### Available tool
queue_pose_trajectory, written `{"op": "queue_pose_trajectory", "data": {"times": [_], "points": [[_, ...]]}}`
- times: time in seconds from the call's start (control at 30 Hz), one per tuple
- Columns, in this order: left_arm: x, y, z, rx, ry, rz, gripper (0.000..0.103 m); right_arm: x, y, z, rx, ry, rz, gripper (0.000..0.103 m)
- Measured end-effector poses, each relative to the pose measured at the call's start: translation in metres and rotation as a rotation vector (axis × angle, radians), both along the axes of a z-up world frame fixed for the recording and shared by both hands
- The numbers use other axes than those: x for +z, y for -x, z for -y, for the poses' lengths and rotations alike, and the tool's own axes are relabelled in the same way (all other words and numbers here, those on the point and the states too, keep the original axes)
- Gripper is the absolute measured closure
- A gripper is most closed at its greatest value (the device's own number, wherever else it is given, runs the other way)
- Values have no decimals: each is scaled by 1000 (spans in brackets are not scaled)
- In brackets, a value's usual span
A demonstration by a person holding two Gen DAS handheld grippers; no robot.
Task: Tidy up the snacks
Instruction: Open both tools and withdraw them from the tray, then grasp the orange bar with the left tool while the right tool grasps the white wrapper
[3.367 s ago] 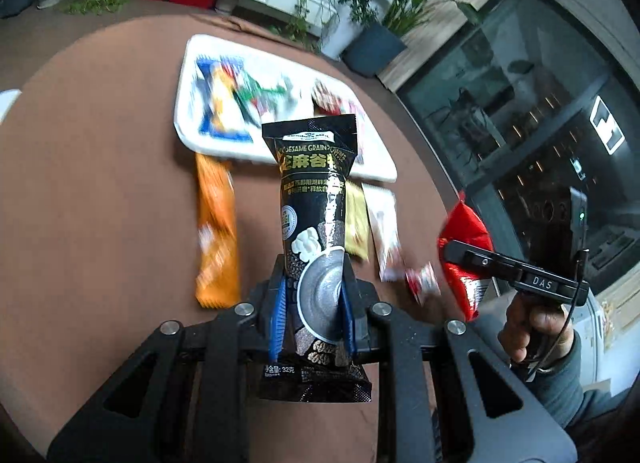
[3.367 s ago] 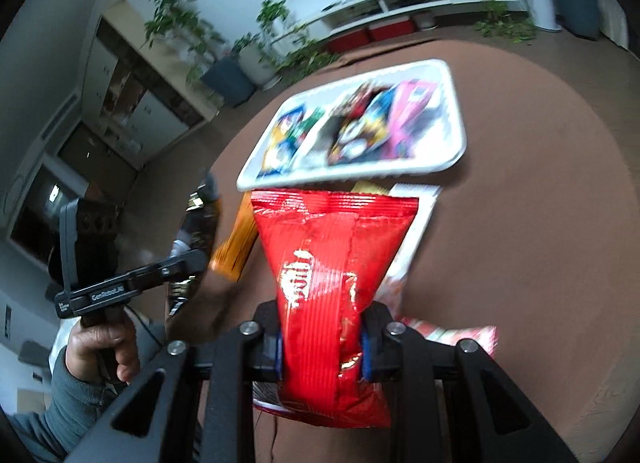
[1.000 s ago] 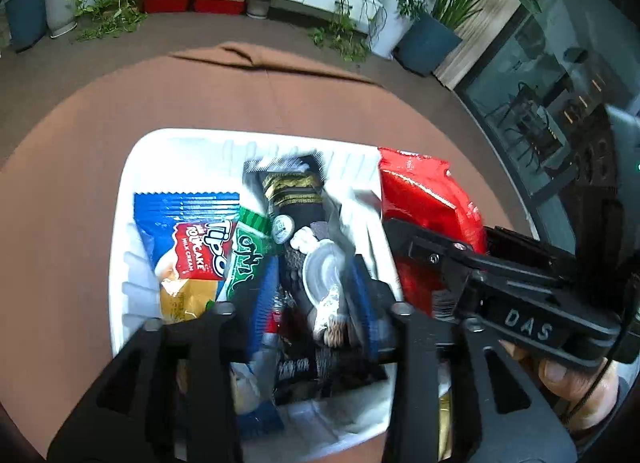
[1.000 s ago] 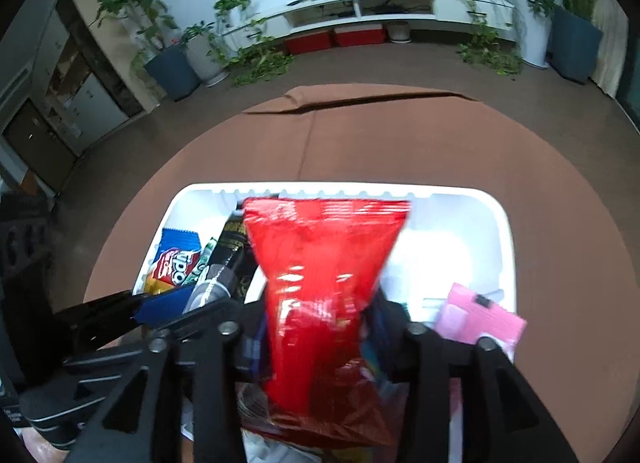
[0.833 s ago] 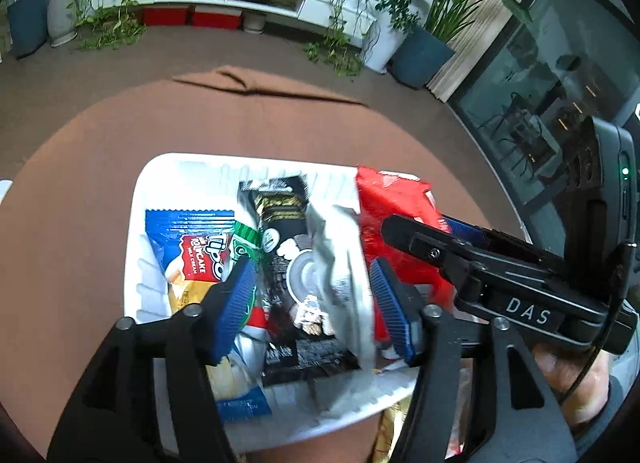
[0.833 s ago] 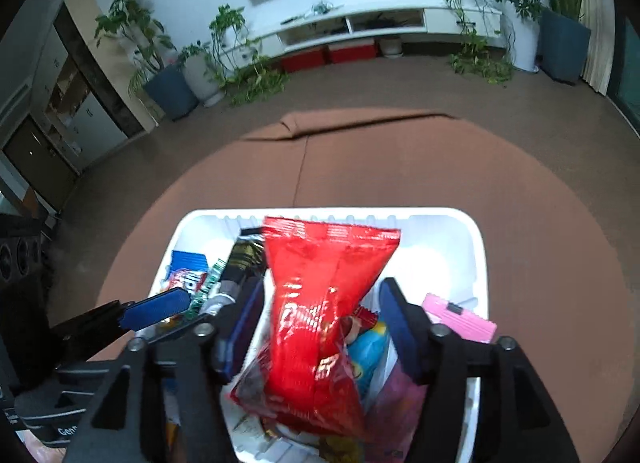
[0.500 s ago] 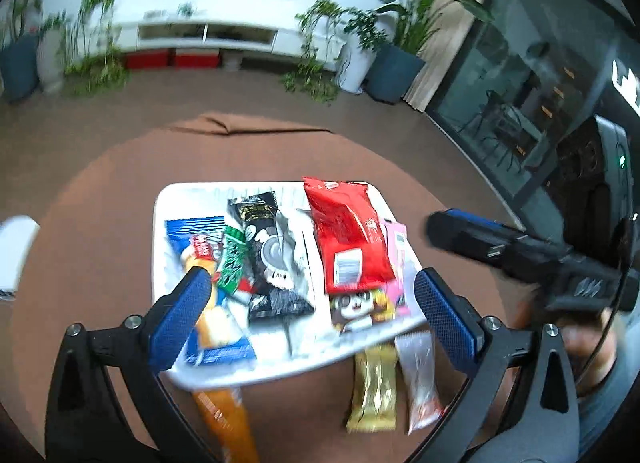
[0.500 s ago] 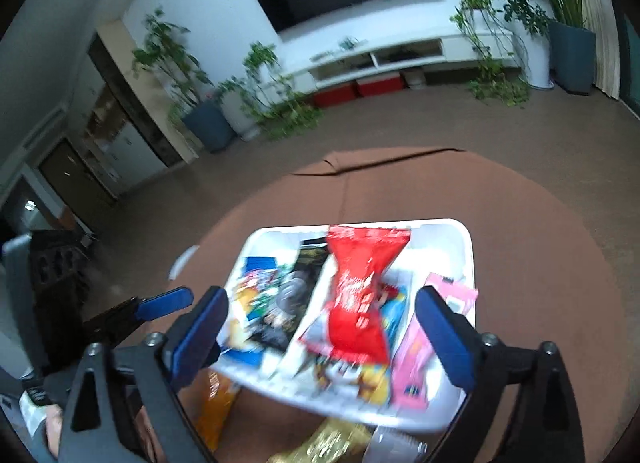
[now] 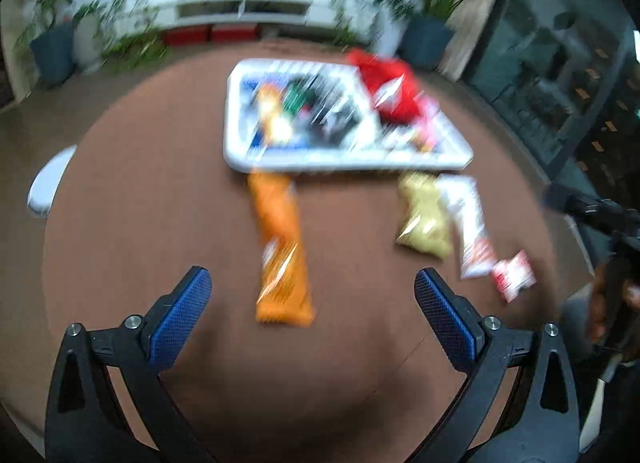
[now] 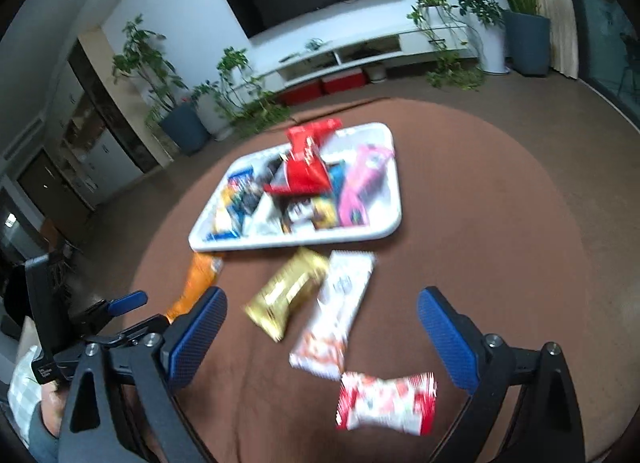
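A white tray [image 9: 240, 155] [image 10: 384, 231] on the round brown table holds several snacks, among them the red bag [image 9: 390, 91] [image 10: 304, 167] and the black pack [image 9: 336, 119]. An orange pack [image 9: 282, 259] [image 10: 196, 283], a gold pack [image 9: 424, 219] [image 10: 288, 295], a white pack [image 9: 470, 223] [image 10: 340, 311] and a small red-white pack [image 9: 514, 275] [image 10: 386, 403] lie on the table in front of the tray. My left gripper [image 9: 312, 311] is open and empty above the near table, close to the orange pack. My right gripper [image 10: 320, 335] is open and empty over the white pack.
The brown table [image 9: 140, 183] [image 10: 500, 263] ends close behind the tray. A white object [image 9: 48, 183] lies at its left edge. Potted plants [image 10: 520, 23] and a low TV shelf [image 10: 360, 55] stand beyond. The right gripper's body [image 9: 600, 215] shows at the right of the left wrist view.
Both grippers opened over the tray, left the black pack and the red bag in it, and pulled back toward the near side of the table.
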State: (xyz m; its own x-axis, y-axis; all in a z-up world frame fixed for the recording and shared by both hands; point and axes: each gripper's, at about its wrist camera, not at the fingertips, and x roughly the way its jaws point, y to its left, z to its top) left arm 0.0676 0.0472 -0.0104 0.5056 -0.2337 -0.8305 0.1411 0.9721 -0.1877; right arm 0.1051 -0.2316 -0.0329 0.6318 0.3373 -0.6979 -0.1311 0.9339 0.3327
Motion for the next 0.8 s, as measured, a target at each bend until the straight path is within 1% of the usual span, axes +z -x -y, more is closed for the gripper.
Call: {"op": "queue_pose_trajectory", "data": {"times": [0.03, 0.1, 0.17, 0.2, 0.3, 0.33, 0.47, 0.6, 0.73, 0.8], "points": [[-9, 2, -4, 19, -1, -26, 0, -3, 3, -2, 0, 7, -3, 4], [-15, 5, -14, 56, 10, -58, 0, -11, 8, -6, 4, 30, -21, 6], [-16, 6, -20, 68, 7, -59, 0, -16, 9, -10, 3, 57, -39, 8], [-13, 4, -21, 64, 2, -56, 0, -20, 8, -13, -1, 84, -55, 10], [-9, -5, -21, 56, -54, -57, 0, -29, 5, -17, -3, 127, -96, 15], [-9, -9, -22, 54, -65, -63, 0, -32, 3, -19, -1, 138, -116, 16], [-3, -32, -24, 46, -109, -75, 0, -41, 0, -21, -5, 160, -143, 16], [-13, -58, -15, 32, -168, -86, 0, -48, -7, -20, -23, 182, -167, 16], [-24, -74, -14, 16, -186, -111, 0, -55, -14, -21, -27, 188, -201, 16], [-29, -81, -10, 5, -197, -115, 1, -57, -17, -22, -31, 195, -203, 17]]}}
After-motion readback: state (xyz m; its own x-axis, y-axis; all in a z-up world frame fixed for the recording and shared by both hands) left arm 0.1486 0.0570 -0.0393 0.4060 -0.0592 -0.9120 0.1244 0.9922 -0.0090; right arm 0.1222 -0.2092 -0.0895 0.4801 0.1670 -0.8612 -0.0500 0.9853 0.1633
